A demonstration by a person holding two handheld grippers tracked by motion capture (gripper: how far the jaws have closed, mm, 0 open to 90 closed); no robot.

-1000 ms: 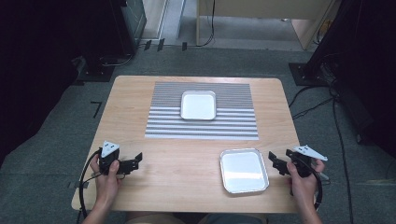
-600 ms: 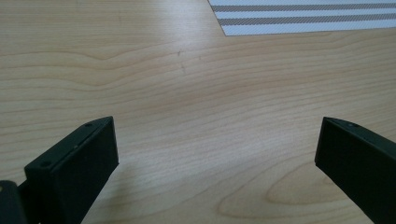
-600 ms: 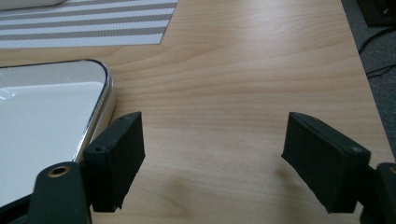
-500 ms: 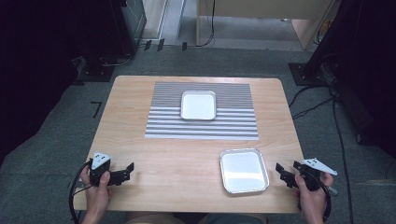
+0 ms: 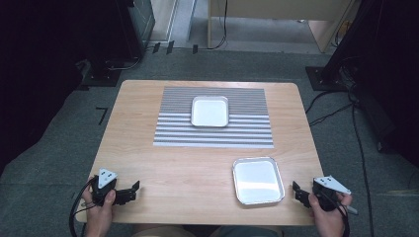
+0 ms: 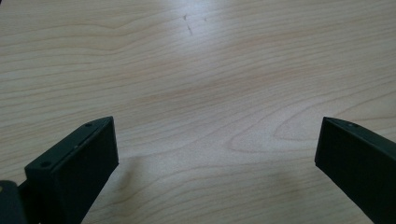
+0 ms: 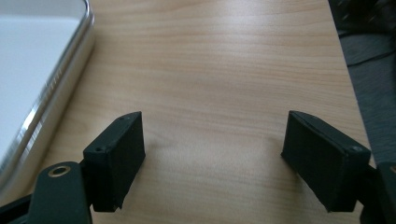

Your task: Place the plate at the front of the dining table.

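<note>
1. Both grippers now sit at the near edge of the table (image 5: 148, 148), lower in the high view than one second ago, when they were further forward on the wood.
2. The left gripper (image 5: 129, 191) is at the near left corner. In the left gripper view its jaws stand wide apart and between them is only bare wood; it holds nothing.
3. The right gripper (image 5: 298, 192) is at the near right corner, just beside the near tray (image 5: 237, 182) but not touching it. Its jaws are also spread wide and empty; in the right gripper view the tray's shiny rim (image 7: 56, 88) is off to the left of the jaws.
4. The near tray and the far tray (image 5: 195, 111), which lies on the striped mat (image 5: 168, 133), are in the same places as before.
5. My judgement: the hands pull back to a rest position, so either the work is finished or it is not started; no tray is being moved at this moment.
</note>
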